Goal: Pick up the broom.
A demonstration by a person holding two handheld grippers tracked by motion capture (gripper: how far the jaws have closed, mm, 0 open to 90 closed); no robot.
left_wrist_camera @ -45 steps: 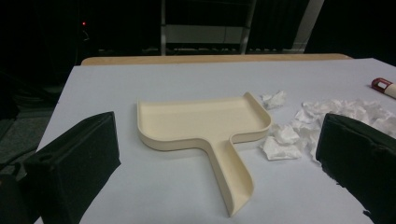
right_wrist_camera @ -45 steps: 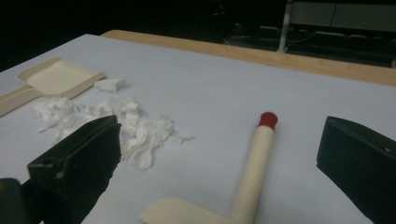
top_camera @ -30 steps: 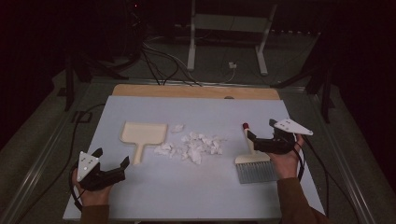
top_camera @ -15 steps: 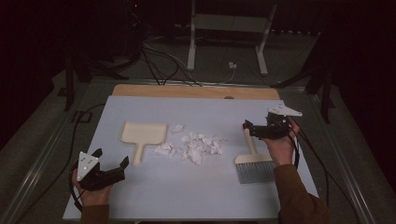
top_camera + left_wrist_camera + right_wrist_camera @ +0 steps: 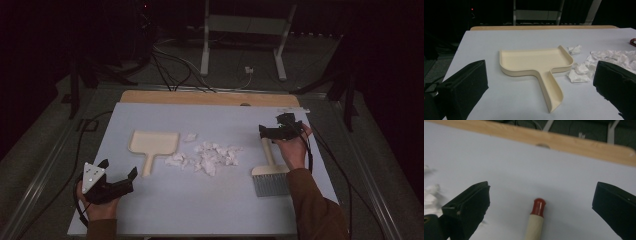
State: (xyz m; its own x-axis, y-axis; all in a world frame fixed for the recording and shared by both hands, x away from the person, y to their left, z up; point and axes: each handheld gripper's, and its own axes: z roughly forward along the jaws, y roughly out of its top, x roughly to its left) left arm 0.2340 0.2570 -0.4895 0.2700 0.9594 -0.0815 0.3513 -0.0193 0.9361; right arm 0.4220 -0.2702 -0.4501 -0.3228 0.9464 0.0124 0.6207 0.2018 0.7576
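While leaving the left gripper where it lay a second ago, low on the near left of the table, shows the right gripper carried away from the person along the brush, from over the middle of the handle to its far end. Places that gripper's jaws wide apart, one on either side of the red cap that tips the handle, touching nothing. Suggests, as a judgement, a grasp being lined up on the handle end, with sweeping not yet begun. Leaves the brush flat on the right of the table, bristles toward the person, untouched and not lifted.

Shows the left gripper's jaws likewise spread and empty, aimed at the dustpan, which lies flat left of centre with its handle pointing back toward that gripper, near but apart from it.

By count: two grippers, both empty; one brush; one dustpan; one loose heap of crumpled paper scraps between pan and brush, with a stray piece just beside the pan's far right corner. Cannot fix the number of scraps, too small and too overlapped; certainly more than ten.
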